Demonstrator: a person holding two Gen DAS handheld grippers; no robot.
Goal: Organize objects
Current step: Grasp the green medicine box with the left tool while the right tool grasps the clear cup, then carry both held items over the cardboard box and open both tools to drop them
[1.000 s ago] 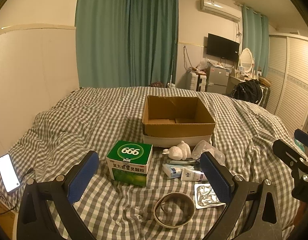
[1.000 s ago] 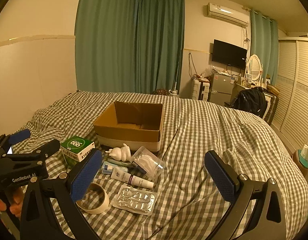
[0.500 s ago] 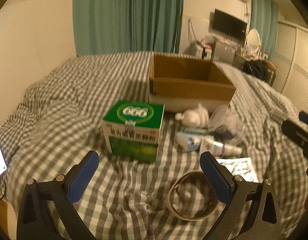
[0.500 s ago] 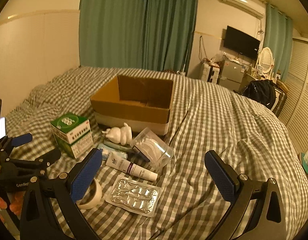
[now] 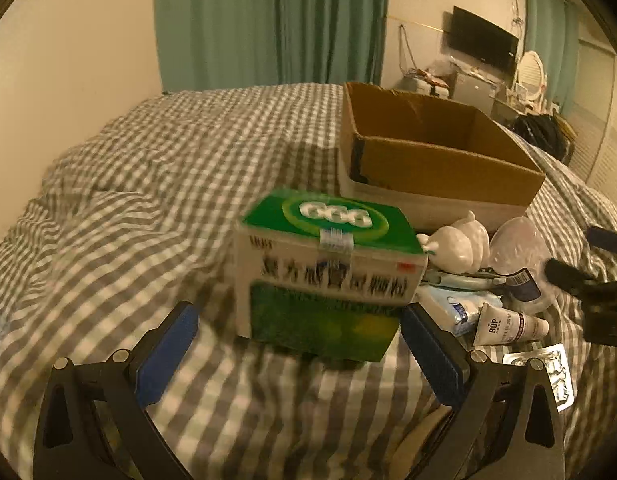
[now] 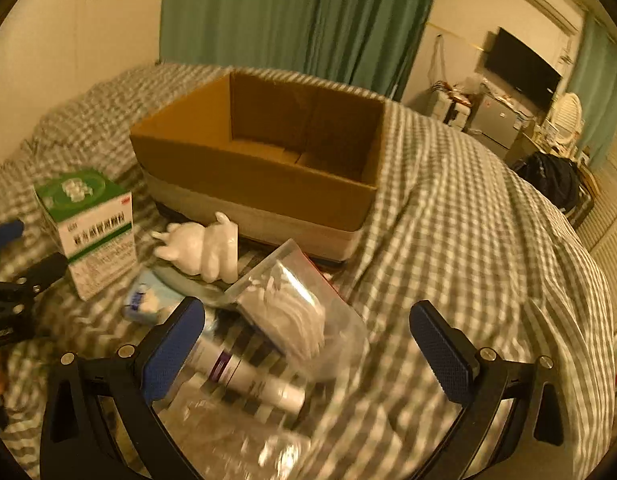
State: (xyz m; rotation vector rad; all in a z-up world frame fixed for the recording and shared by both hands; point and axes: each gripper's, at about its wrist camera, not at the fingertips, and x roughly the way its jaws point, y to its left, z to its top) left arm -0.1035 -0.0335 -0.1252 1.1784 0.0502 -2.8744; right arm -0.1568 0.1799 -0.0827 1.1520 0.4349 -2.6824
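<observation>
Green-and-white medicine box [image 5: 328, 272] marked "666", standing on the grey-checked bedspread [image 5: 148, 200] directly ahead of the left gripper [image 5: 298, 350], whose blue-padded jaws are spread wider than the box and hold nothing; the box lies just beyond the fingertips, with no contact visible. Right of the box, a cluster of small items: white rabbit-like figurine [image 5: 460, 246], blue-and-white tissue packet [image 5: 452, 306], white tube [image 5: 508, 326] printed "BOP", foil blister pack [image 5: 548, 368], and clear plastic bag [image 6: 304, 316] of white pieces. Right gripper [image 6: 306, 354] hovers over this cluster, jaws wide apart and empty, its left pad above the tube and the bag between the fingers' lines of sight. Behind the cluster, an open cardboard box [image 6: 264, 160], interior bare where visible, its front wall just beyond the figurine. Background: teal curtains [image 5: 268, 20], wall-mounted television [image 5: 484, 44], black bag [image 6: 556, 180].
</observation>
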